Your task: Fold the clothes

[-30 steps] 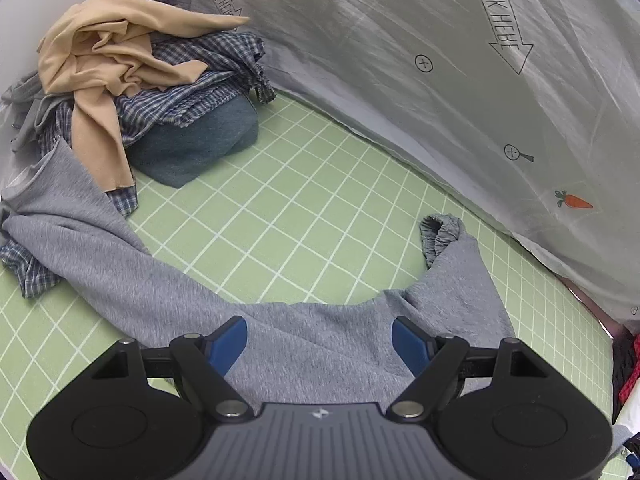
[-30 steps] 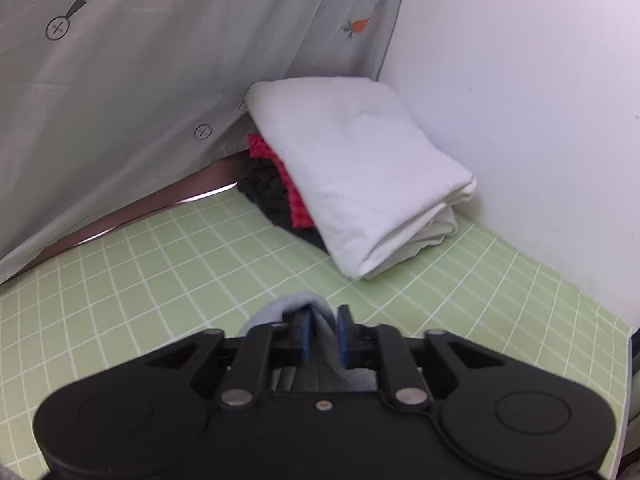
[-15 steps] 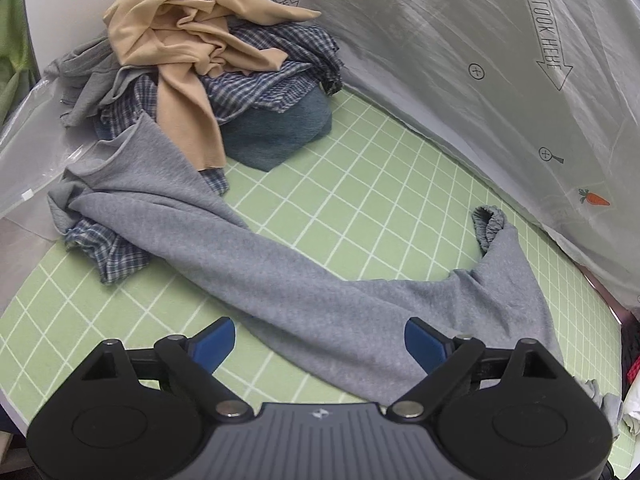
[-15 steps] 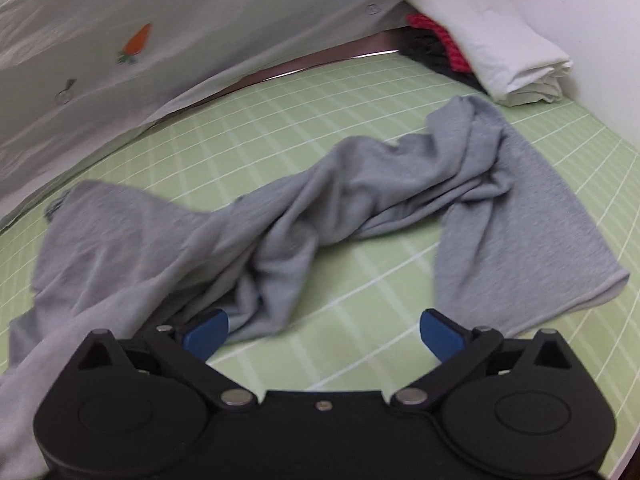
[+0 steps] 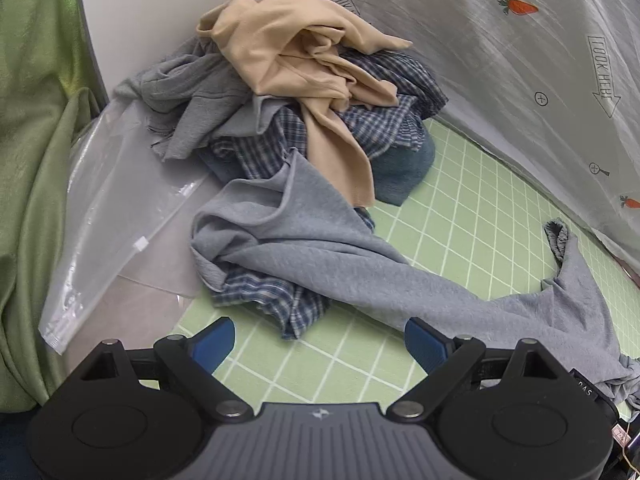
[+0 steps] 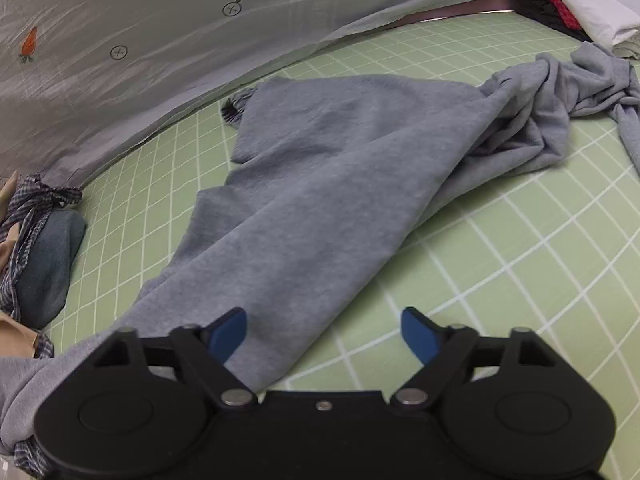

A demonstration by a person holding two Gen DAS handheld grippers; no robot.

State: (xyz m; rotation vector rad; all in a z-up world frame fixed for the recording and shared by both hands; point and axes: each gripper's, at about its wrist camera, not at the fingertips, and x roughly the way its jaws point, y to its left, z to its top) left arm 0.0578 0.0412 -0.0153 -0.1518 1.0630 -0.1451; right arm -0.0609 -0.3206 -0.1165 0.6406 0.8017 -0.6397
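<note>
Grey garment strewn in a long twist across the green gridded surface, one end caught on the laundry pile. Soft, light, limp knit; likely to sag and drag. Best pinched at hem edge or corners. Left gripper and right gripper: jaws spread wide, holding nothing.

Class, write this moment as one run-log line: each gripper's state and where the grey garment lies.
left gripper: open, empty | right gripper: open, empty | grey garment: unfolded, stretched across green grid mat, one end against clothes pile
</note>
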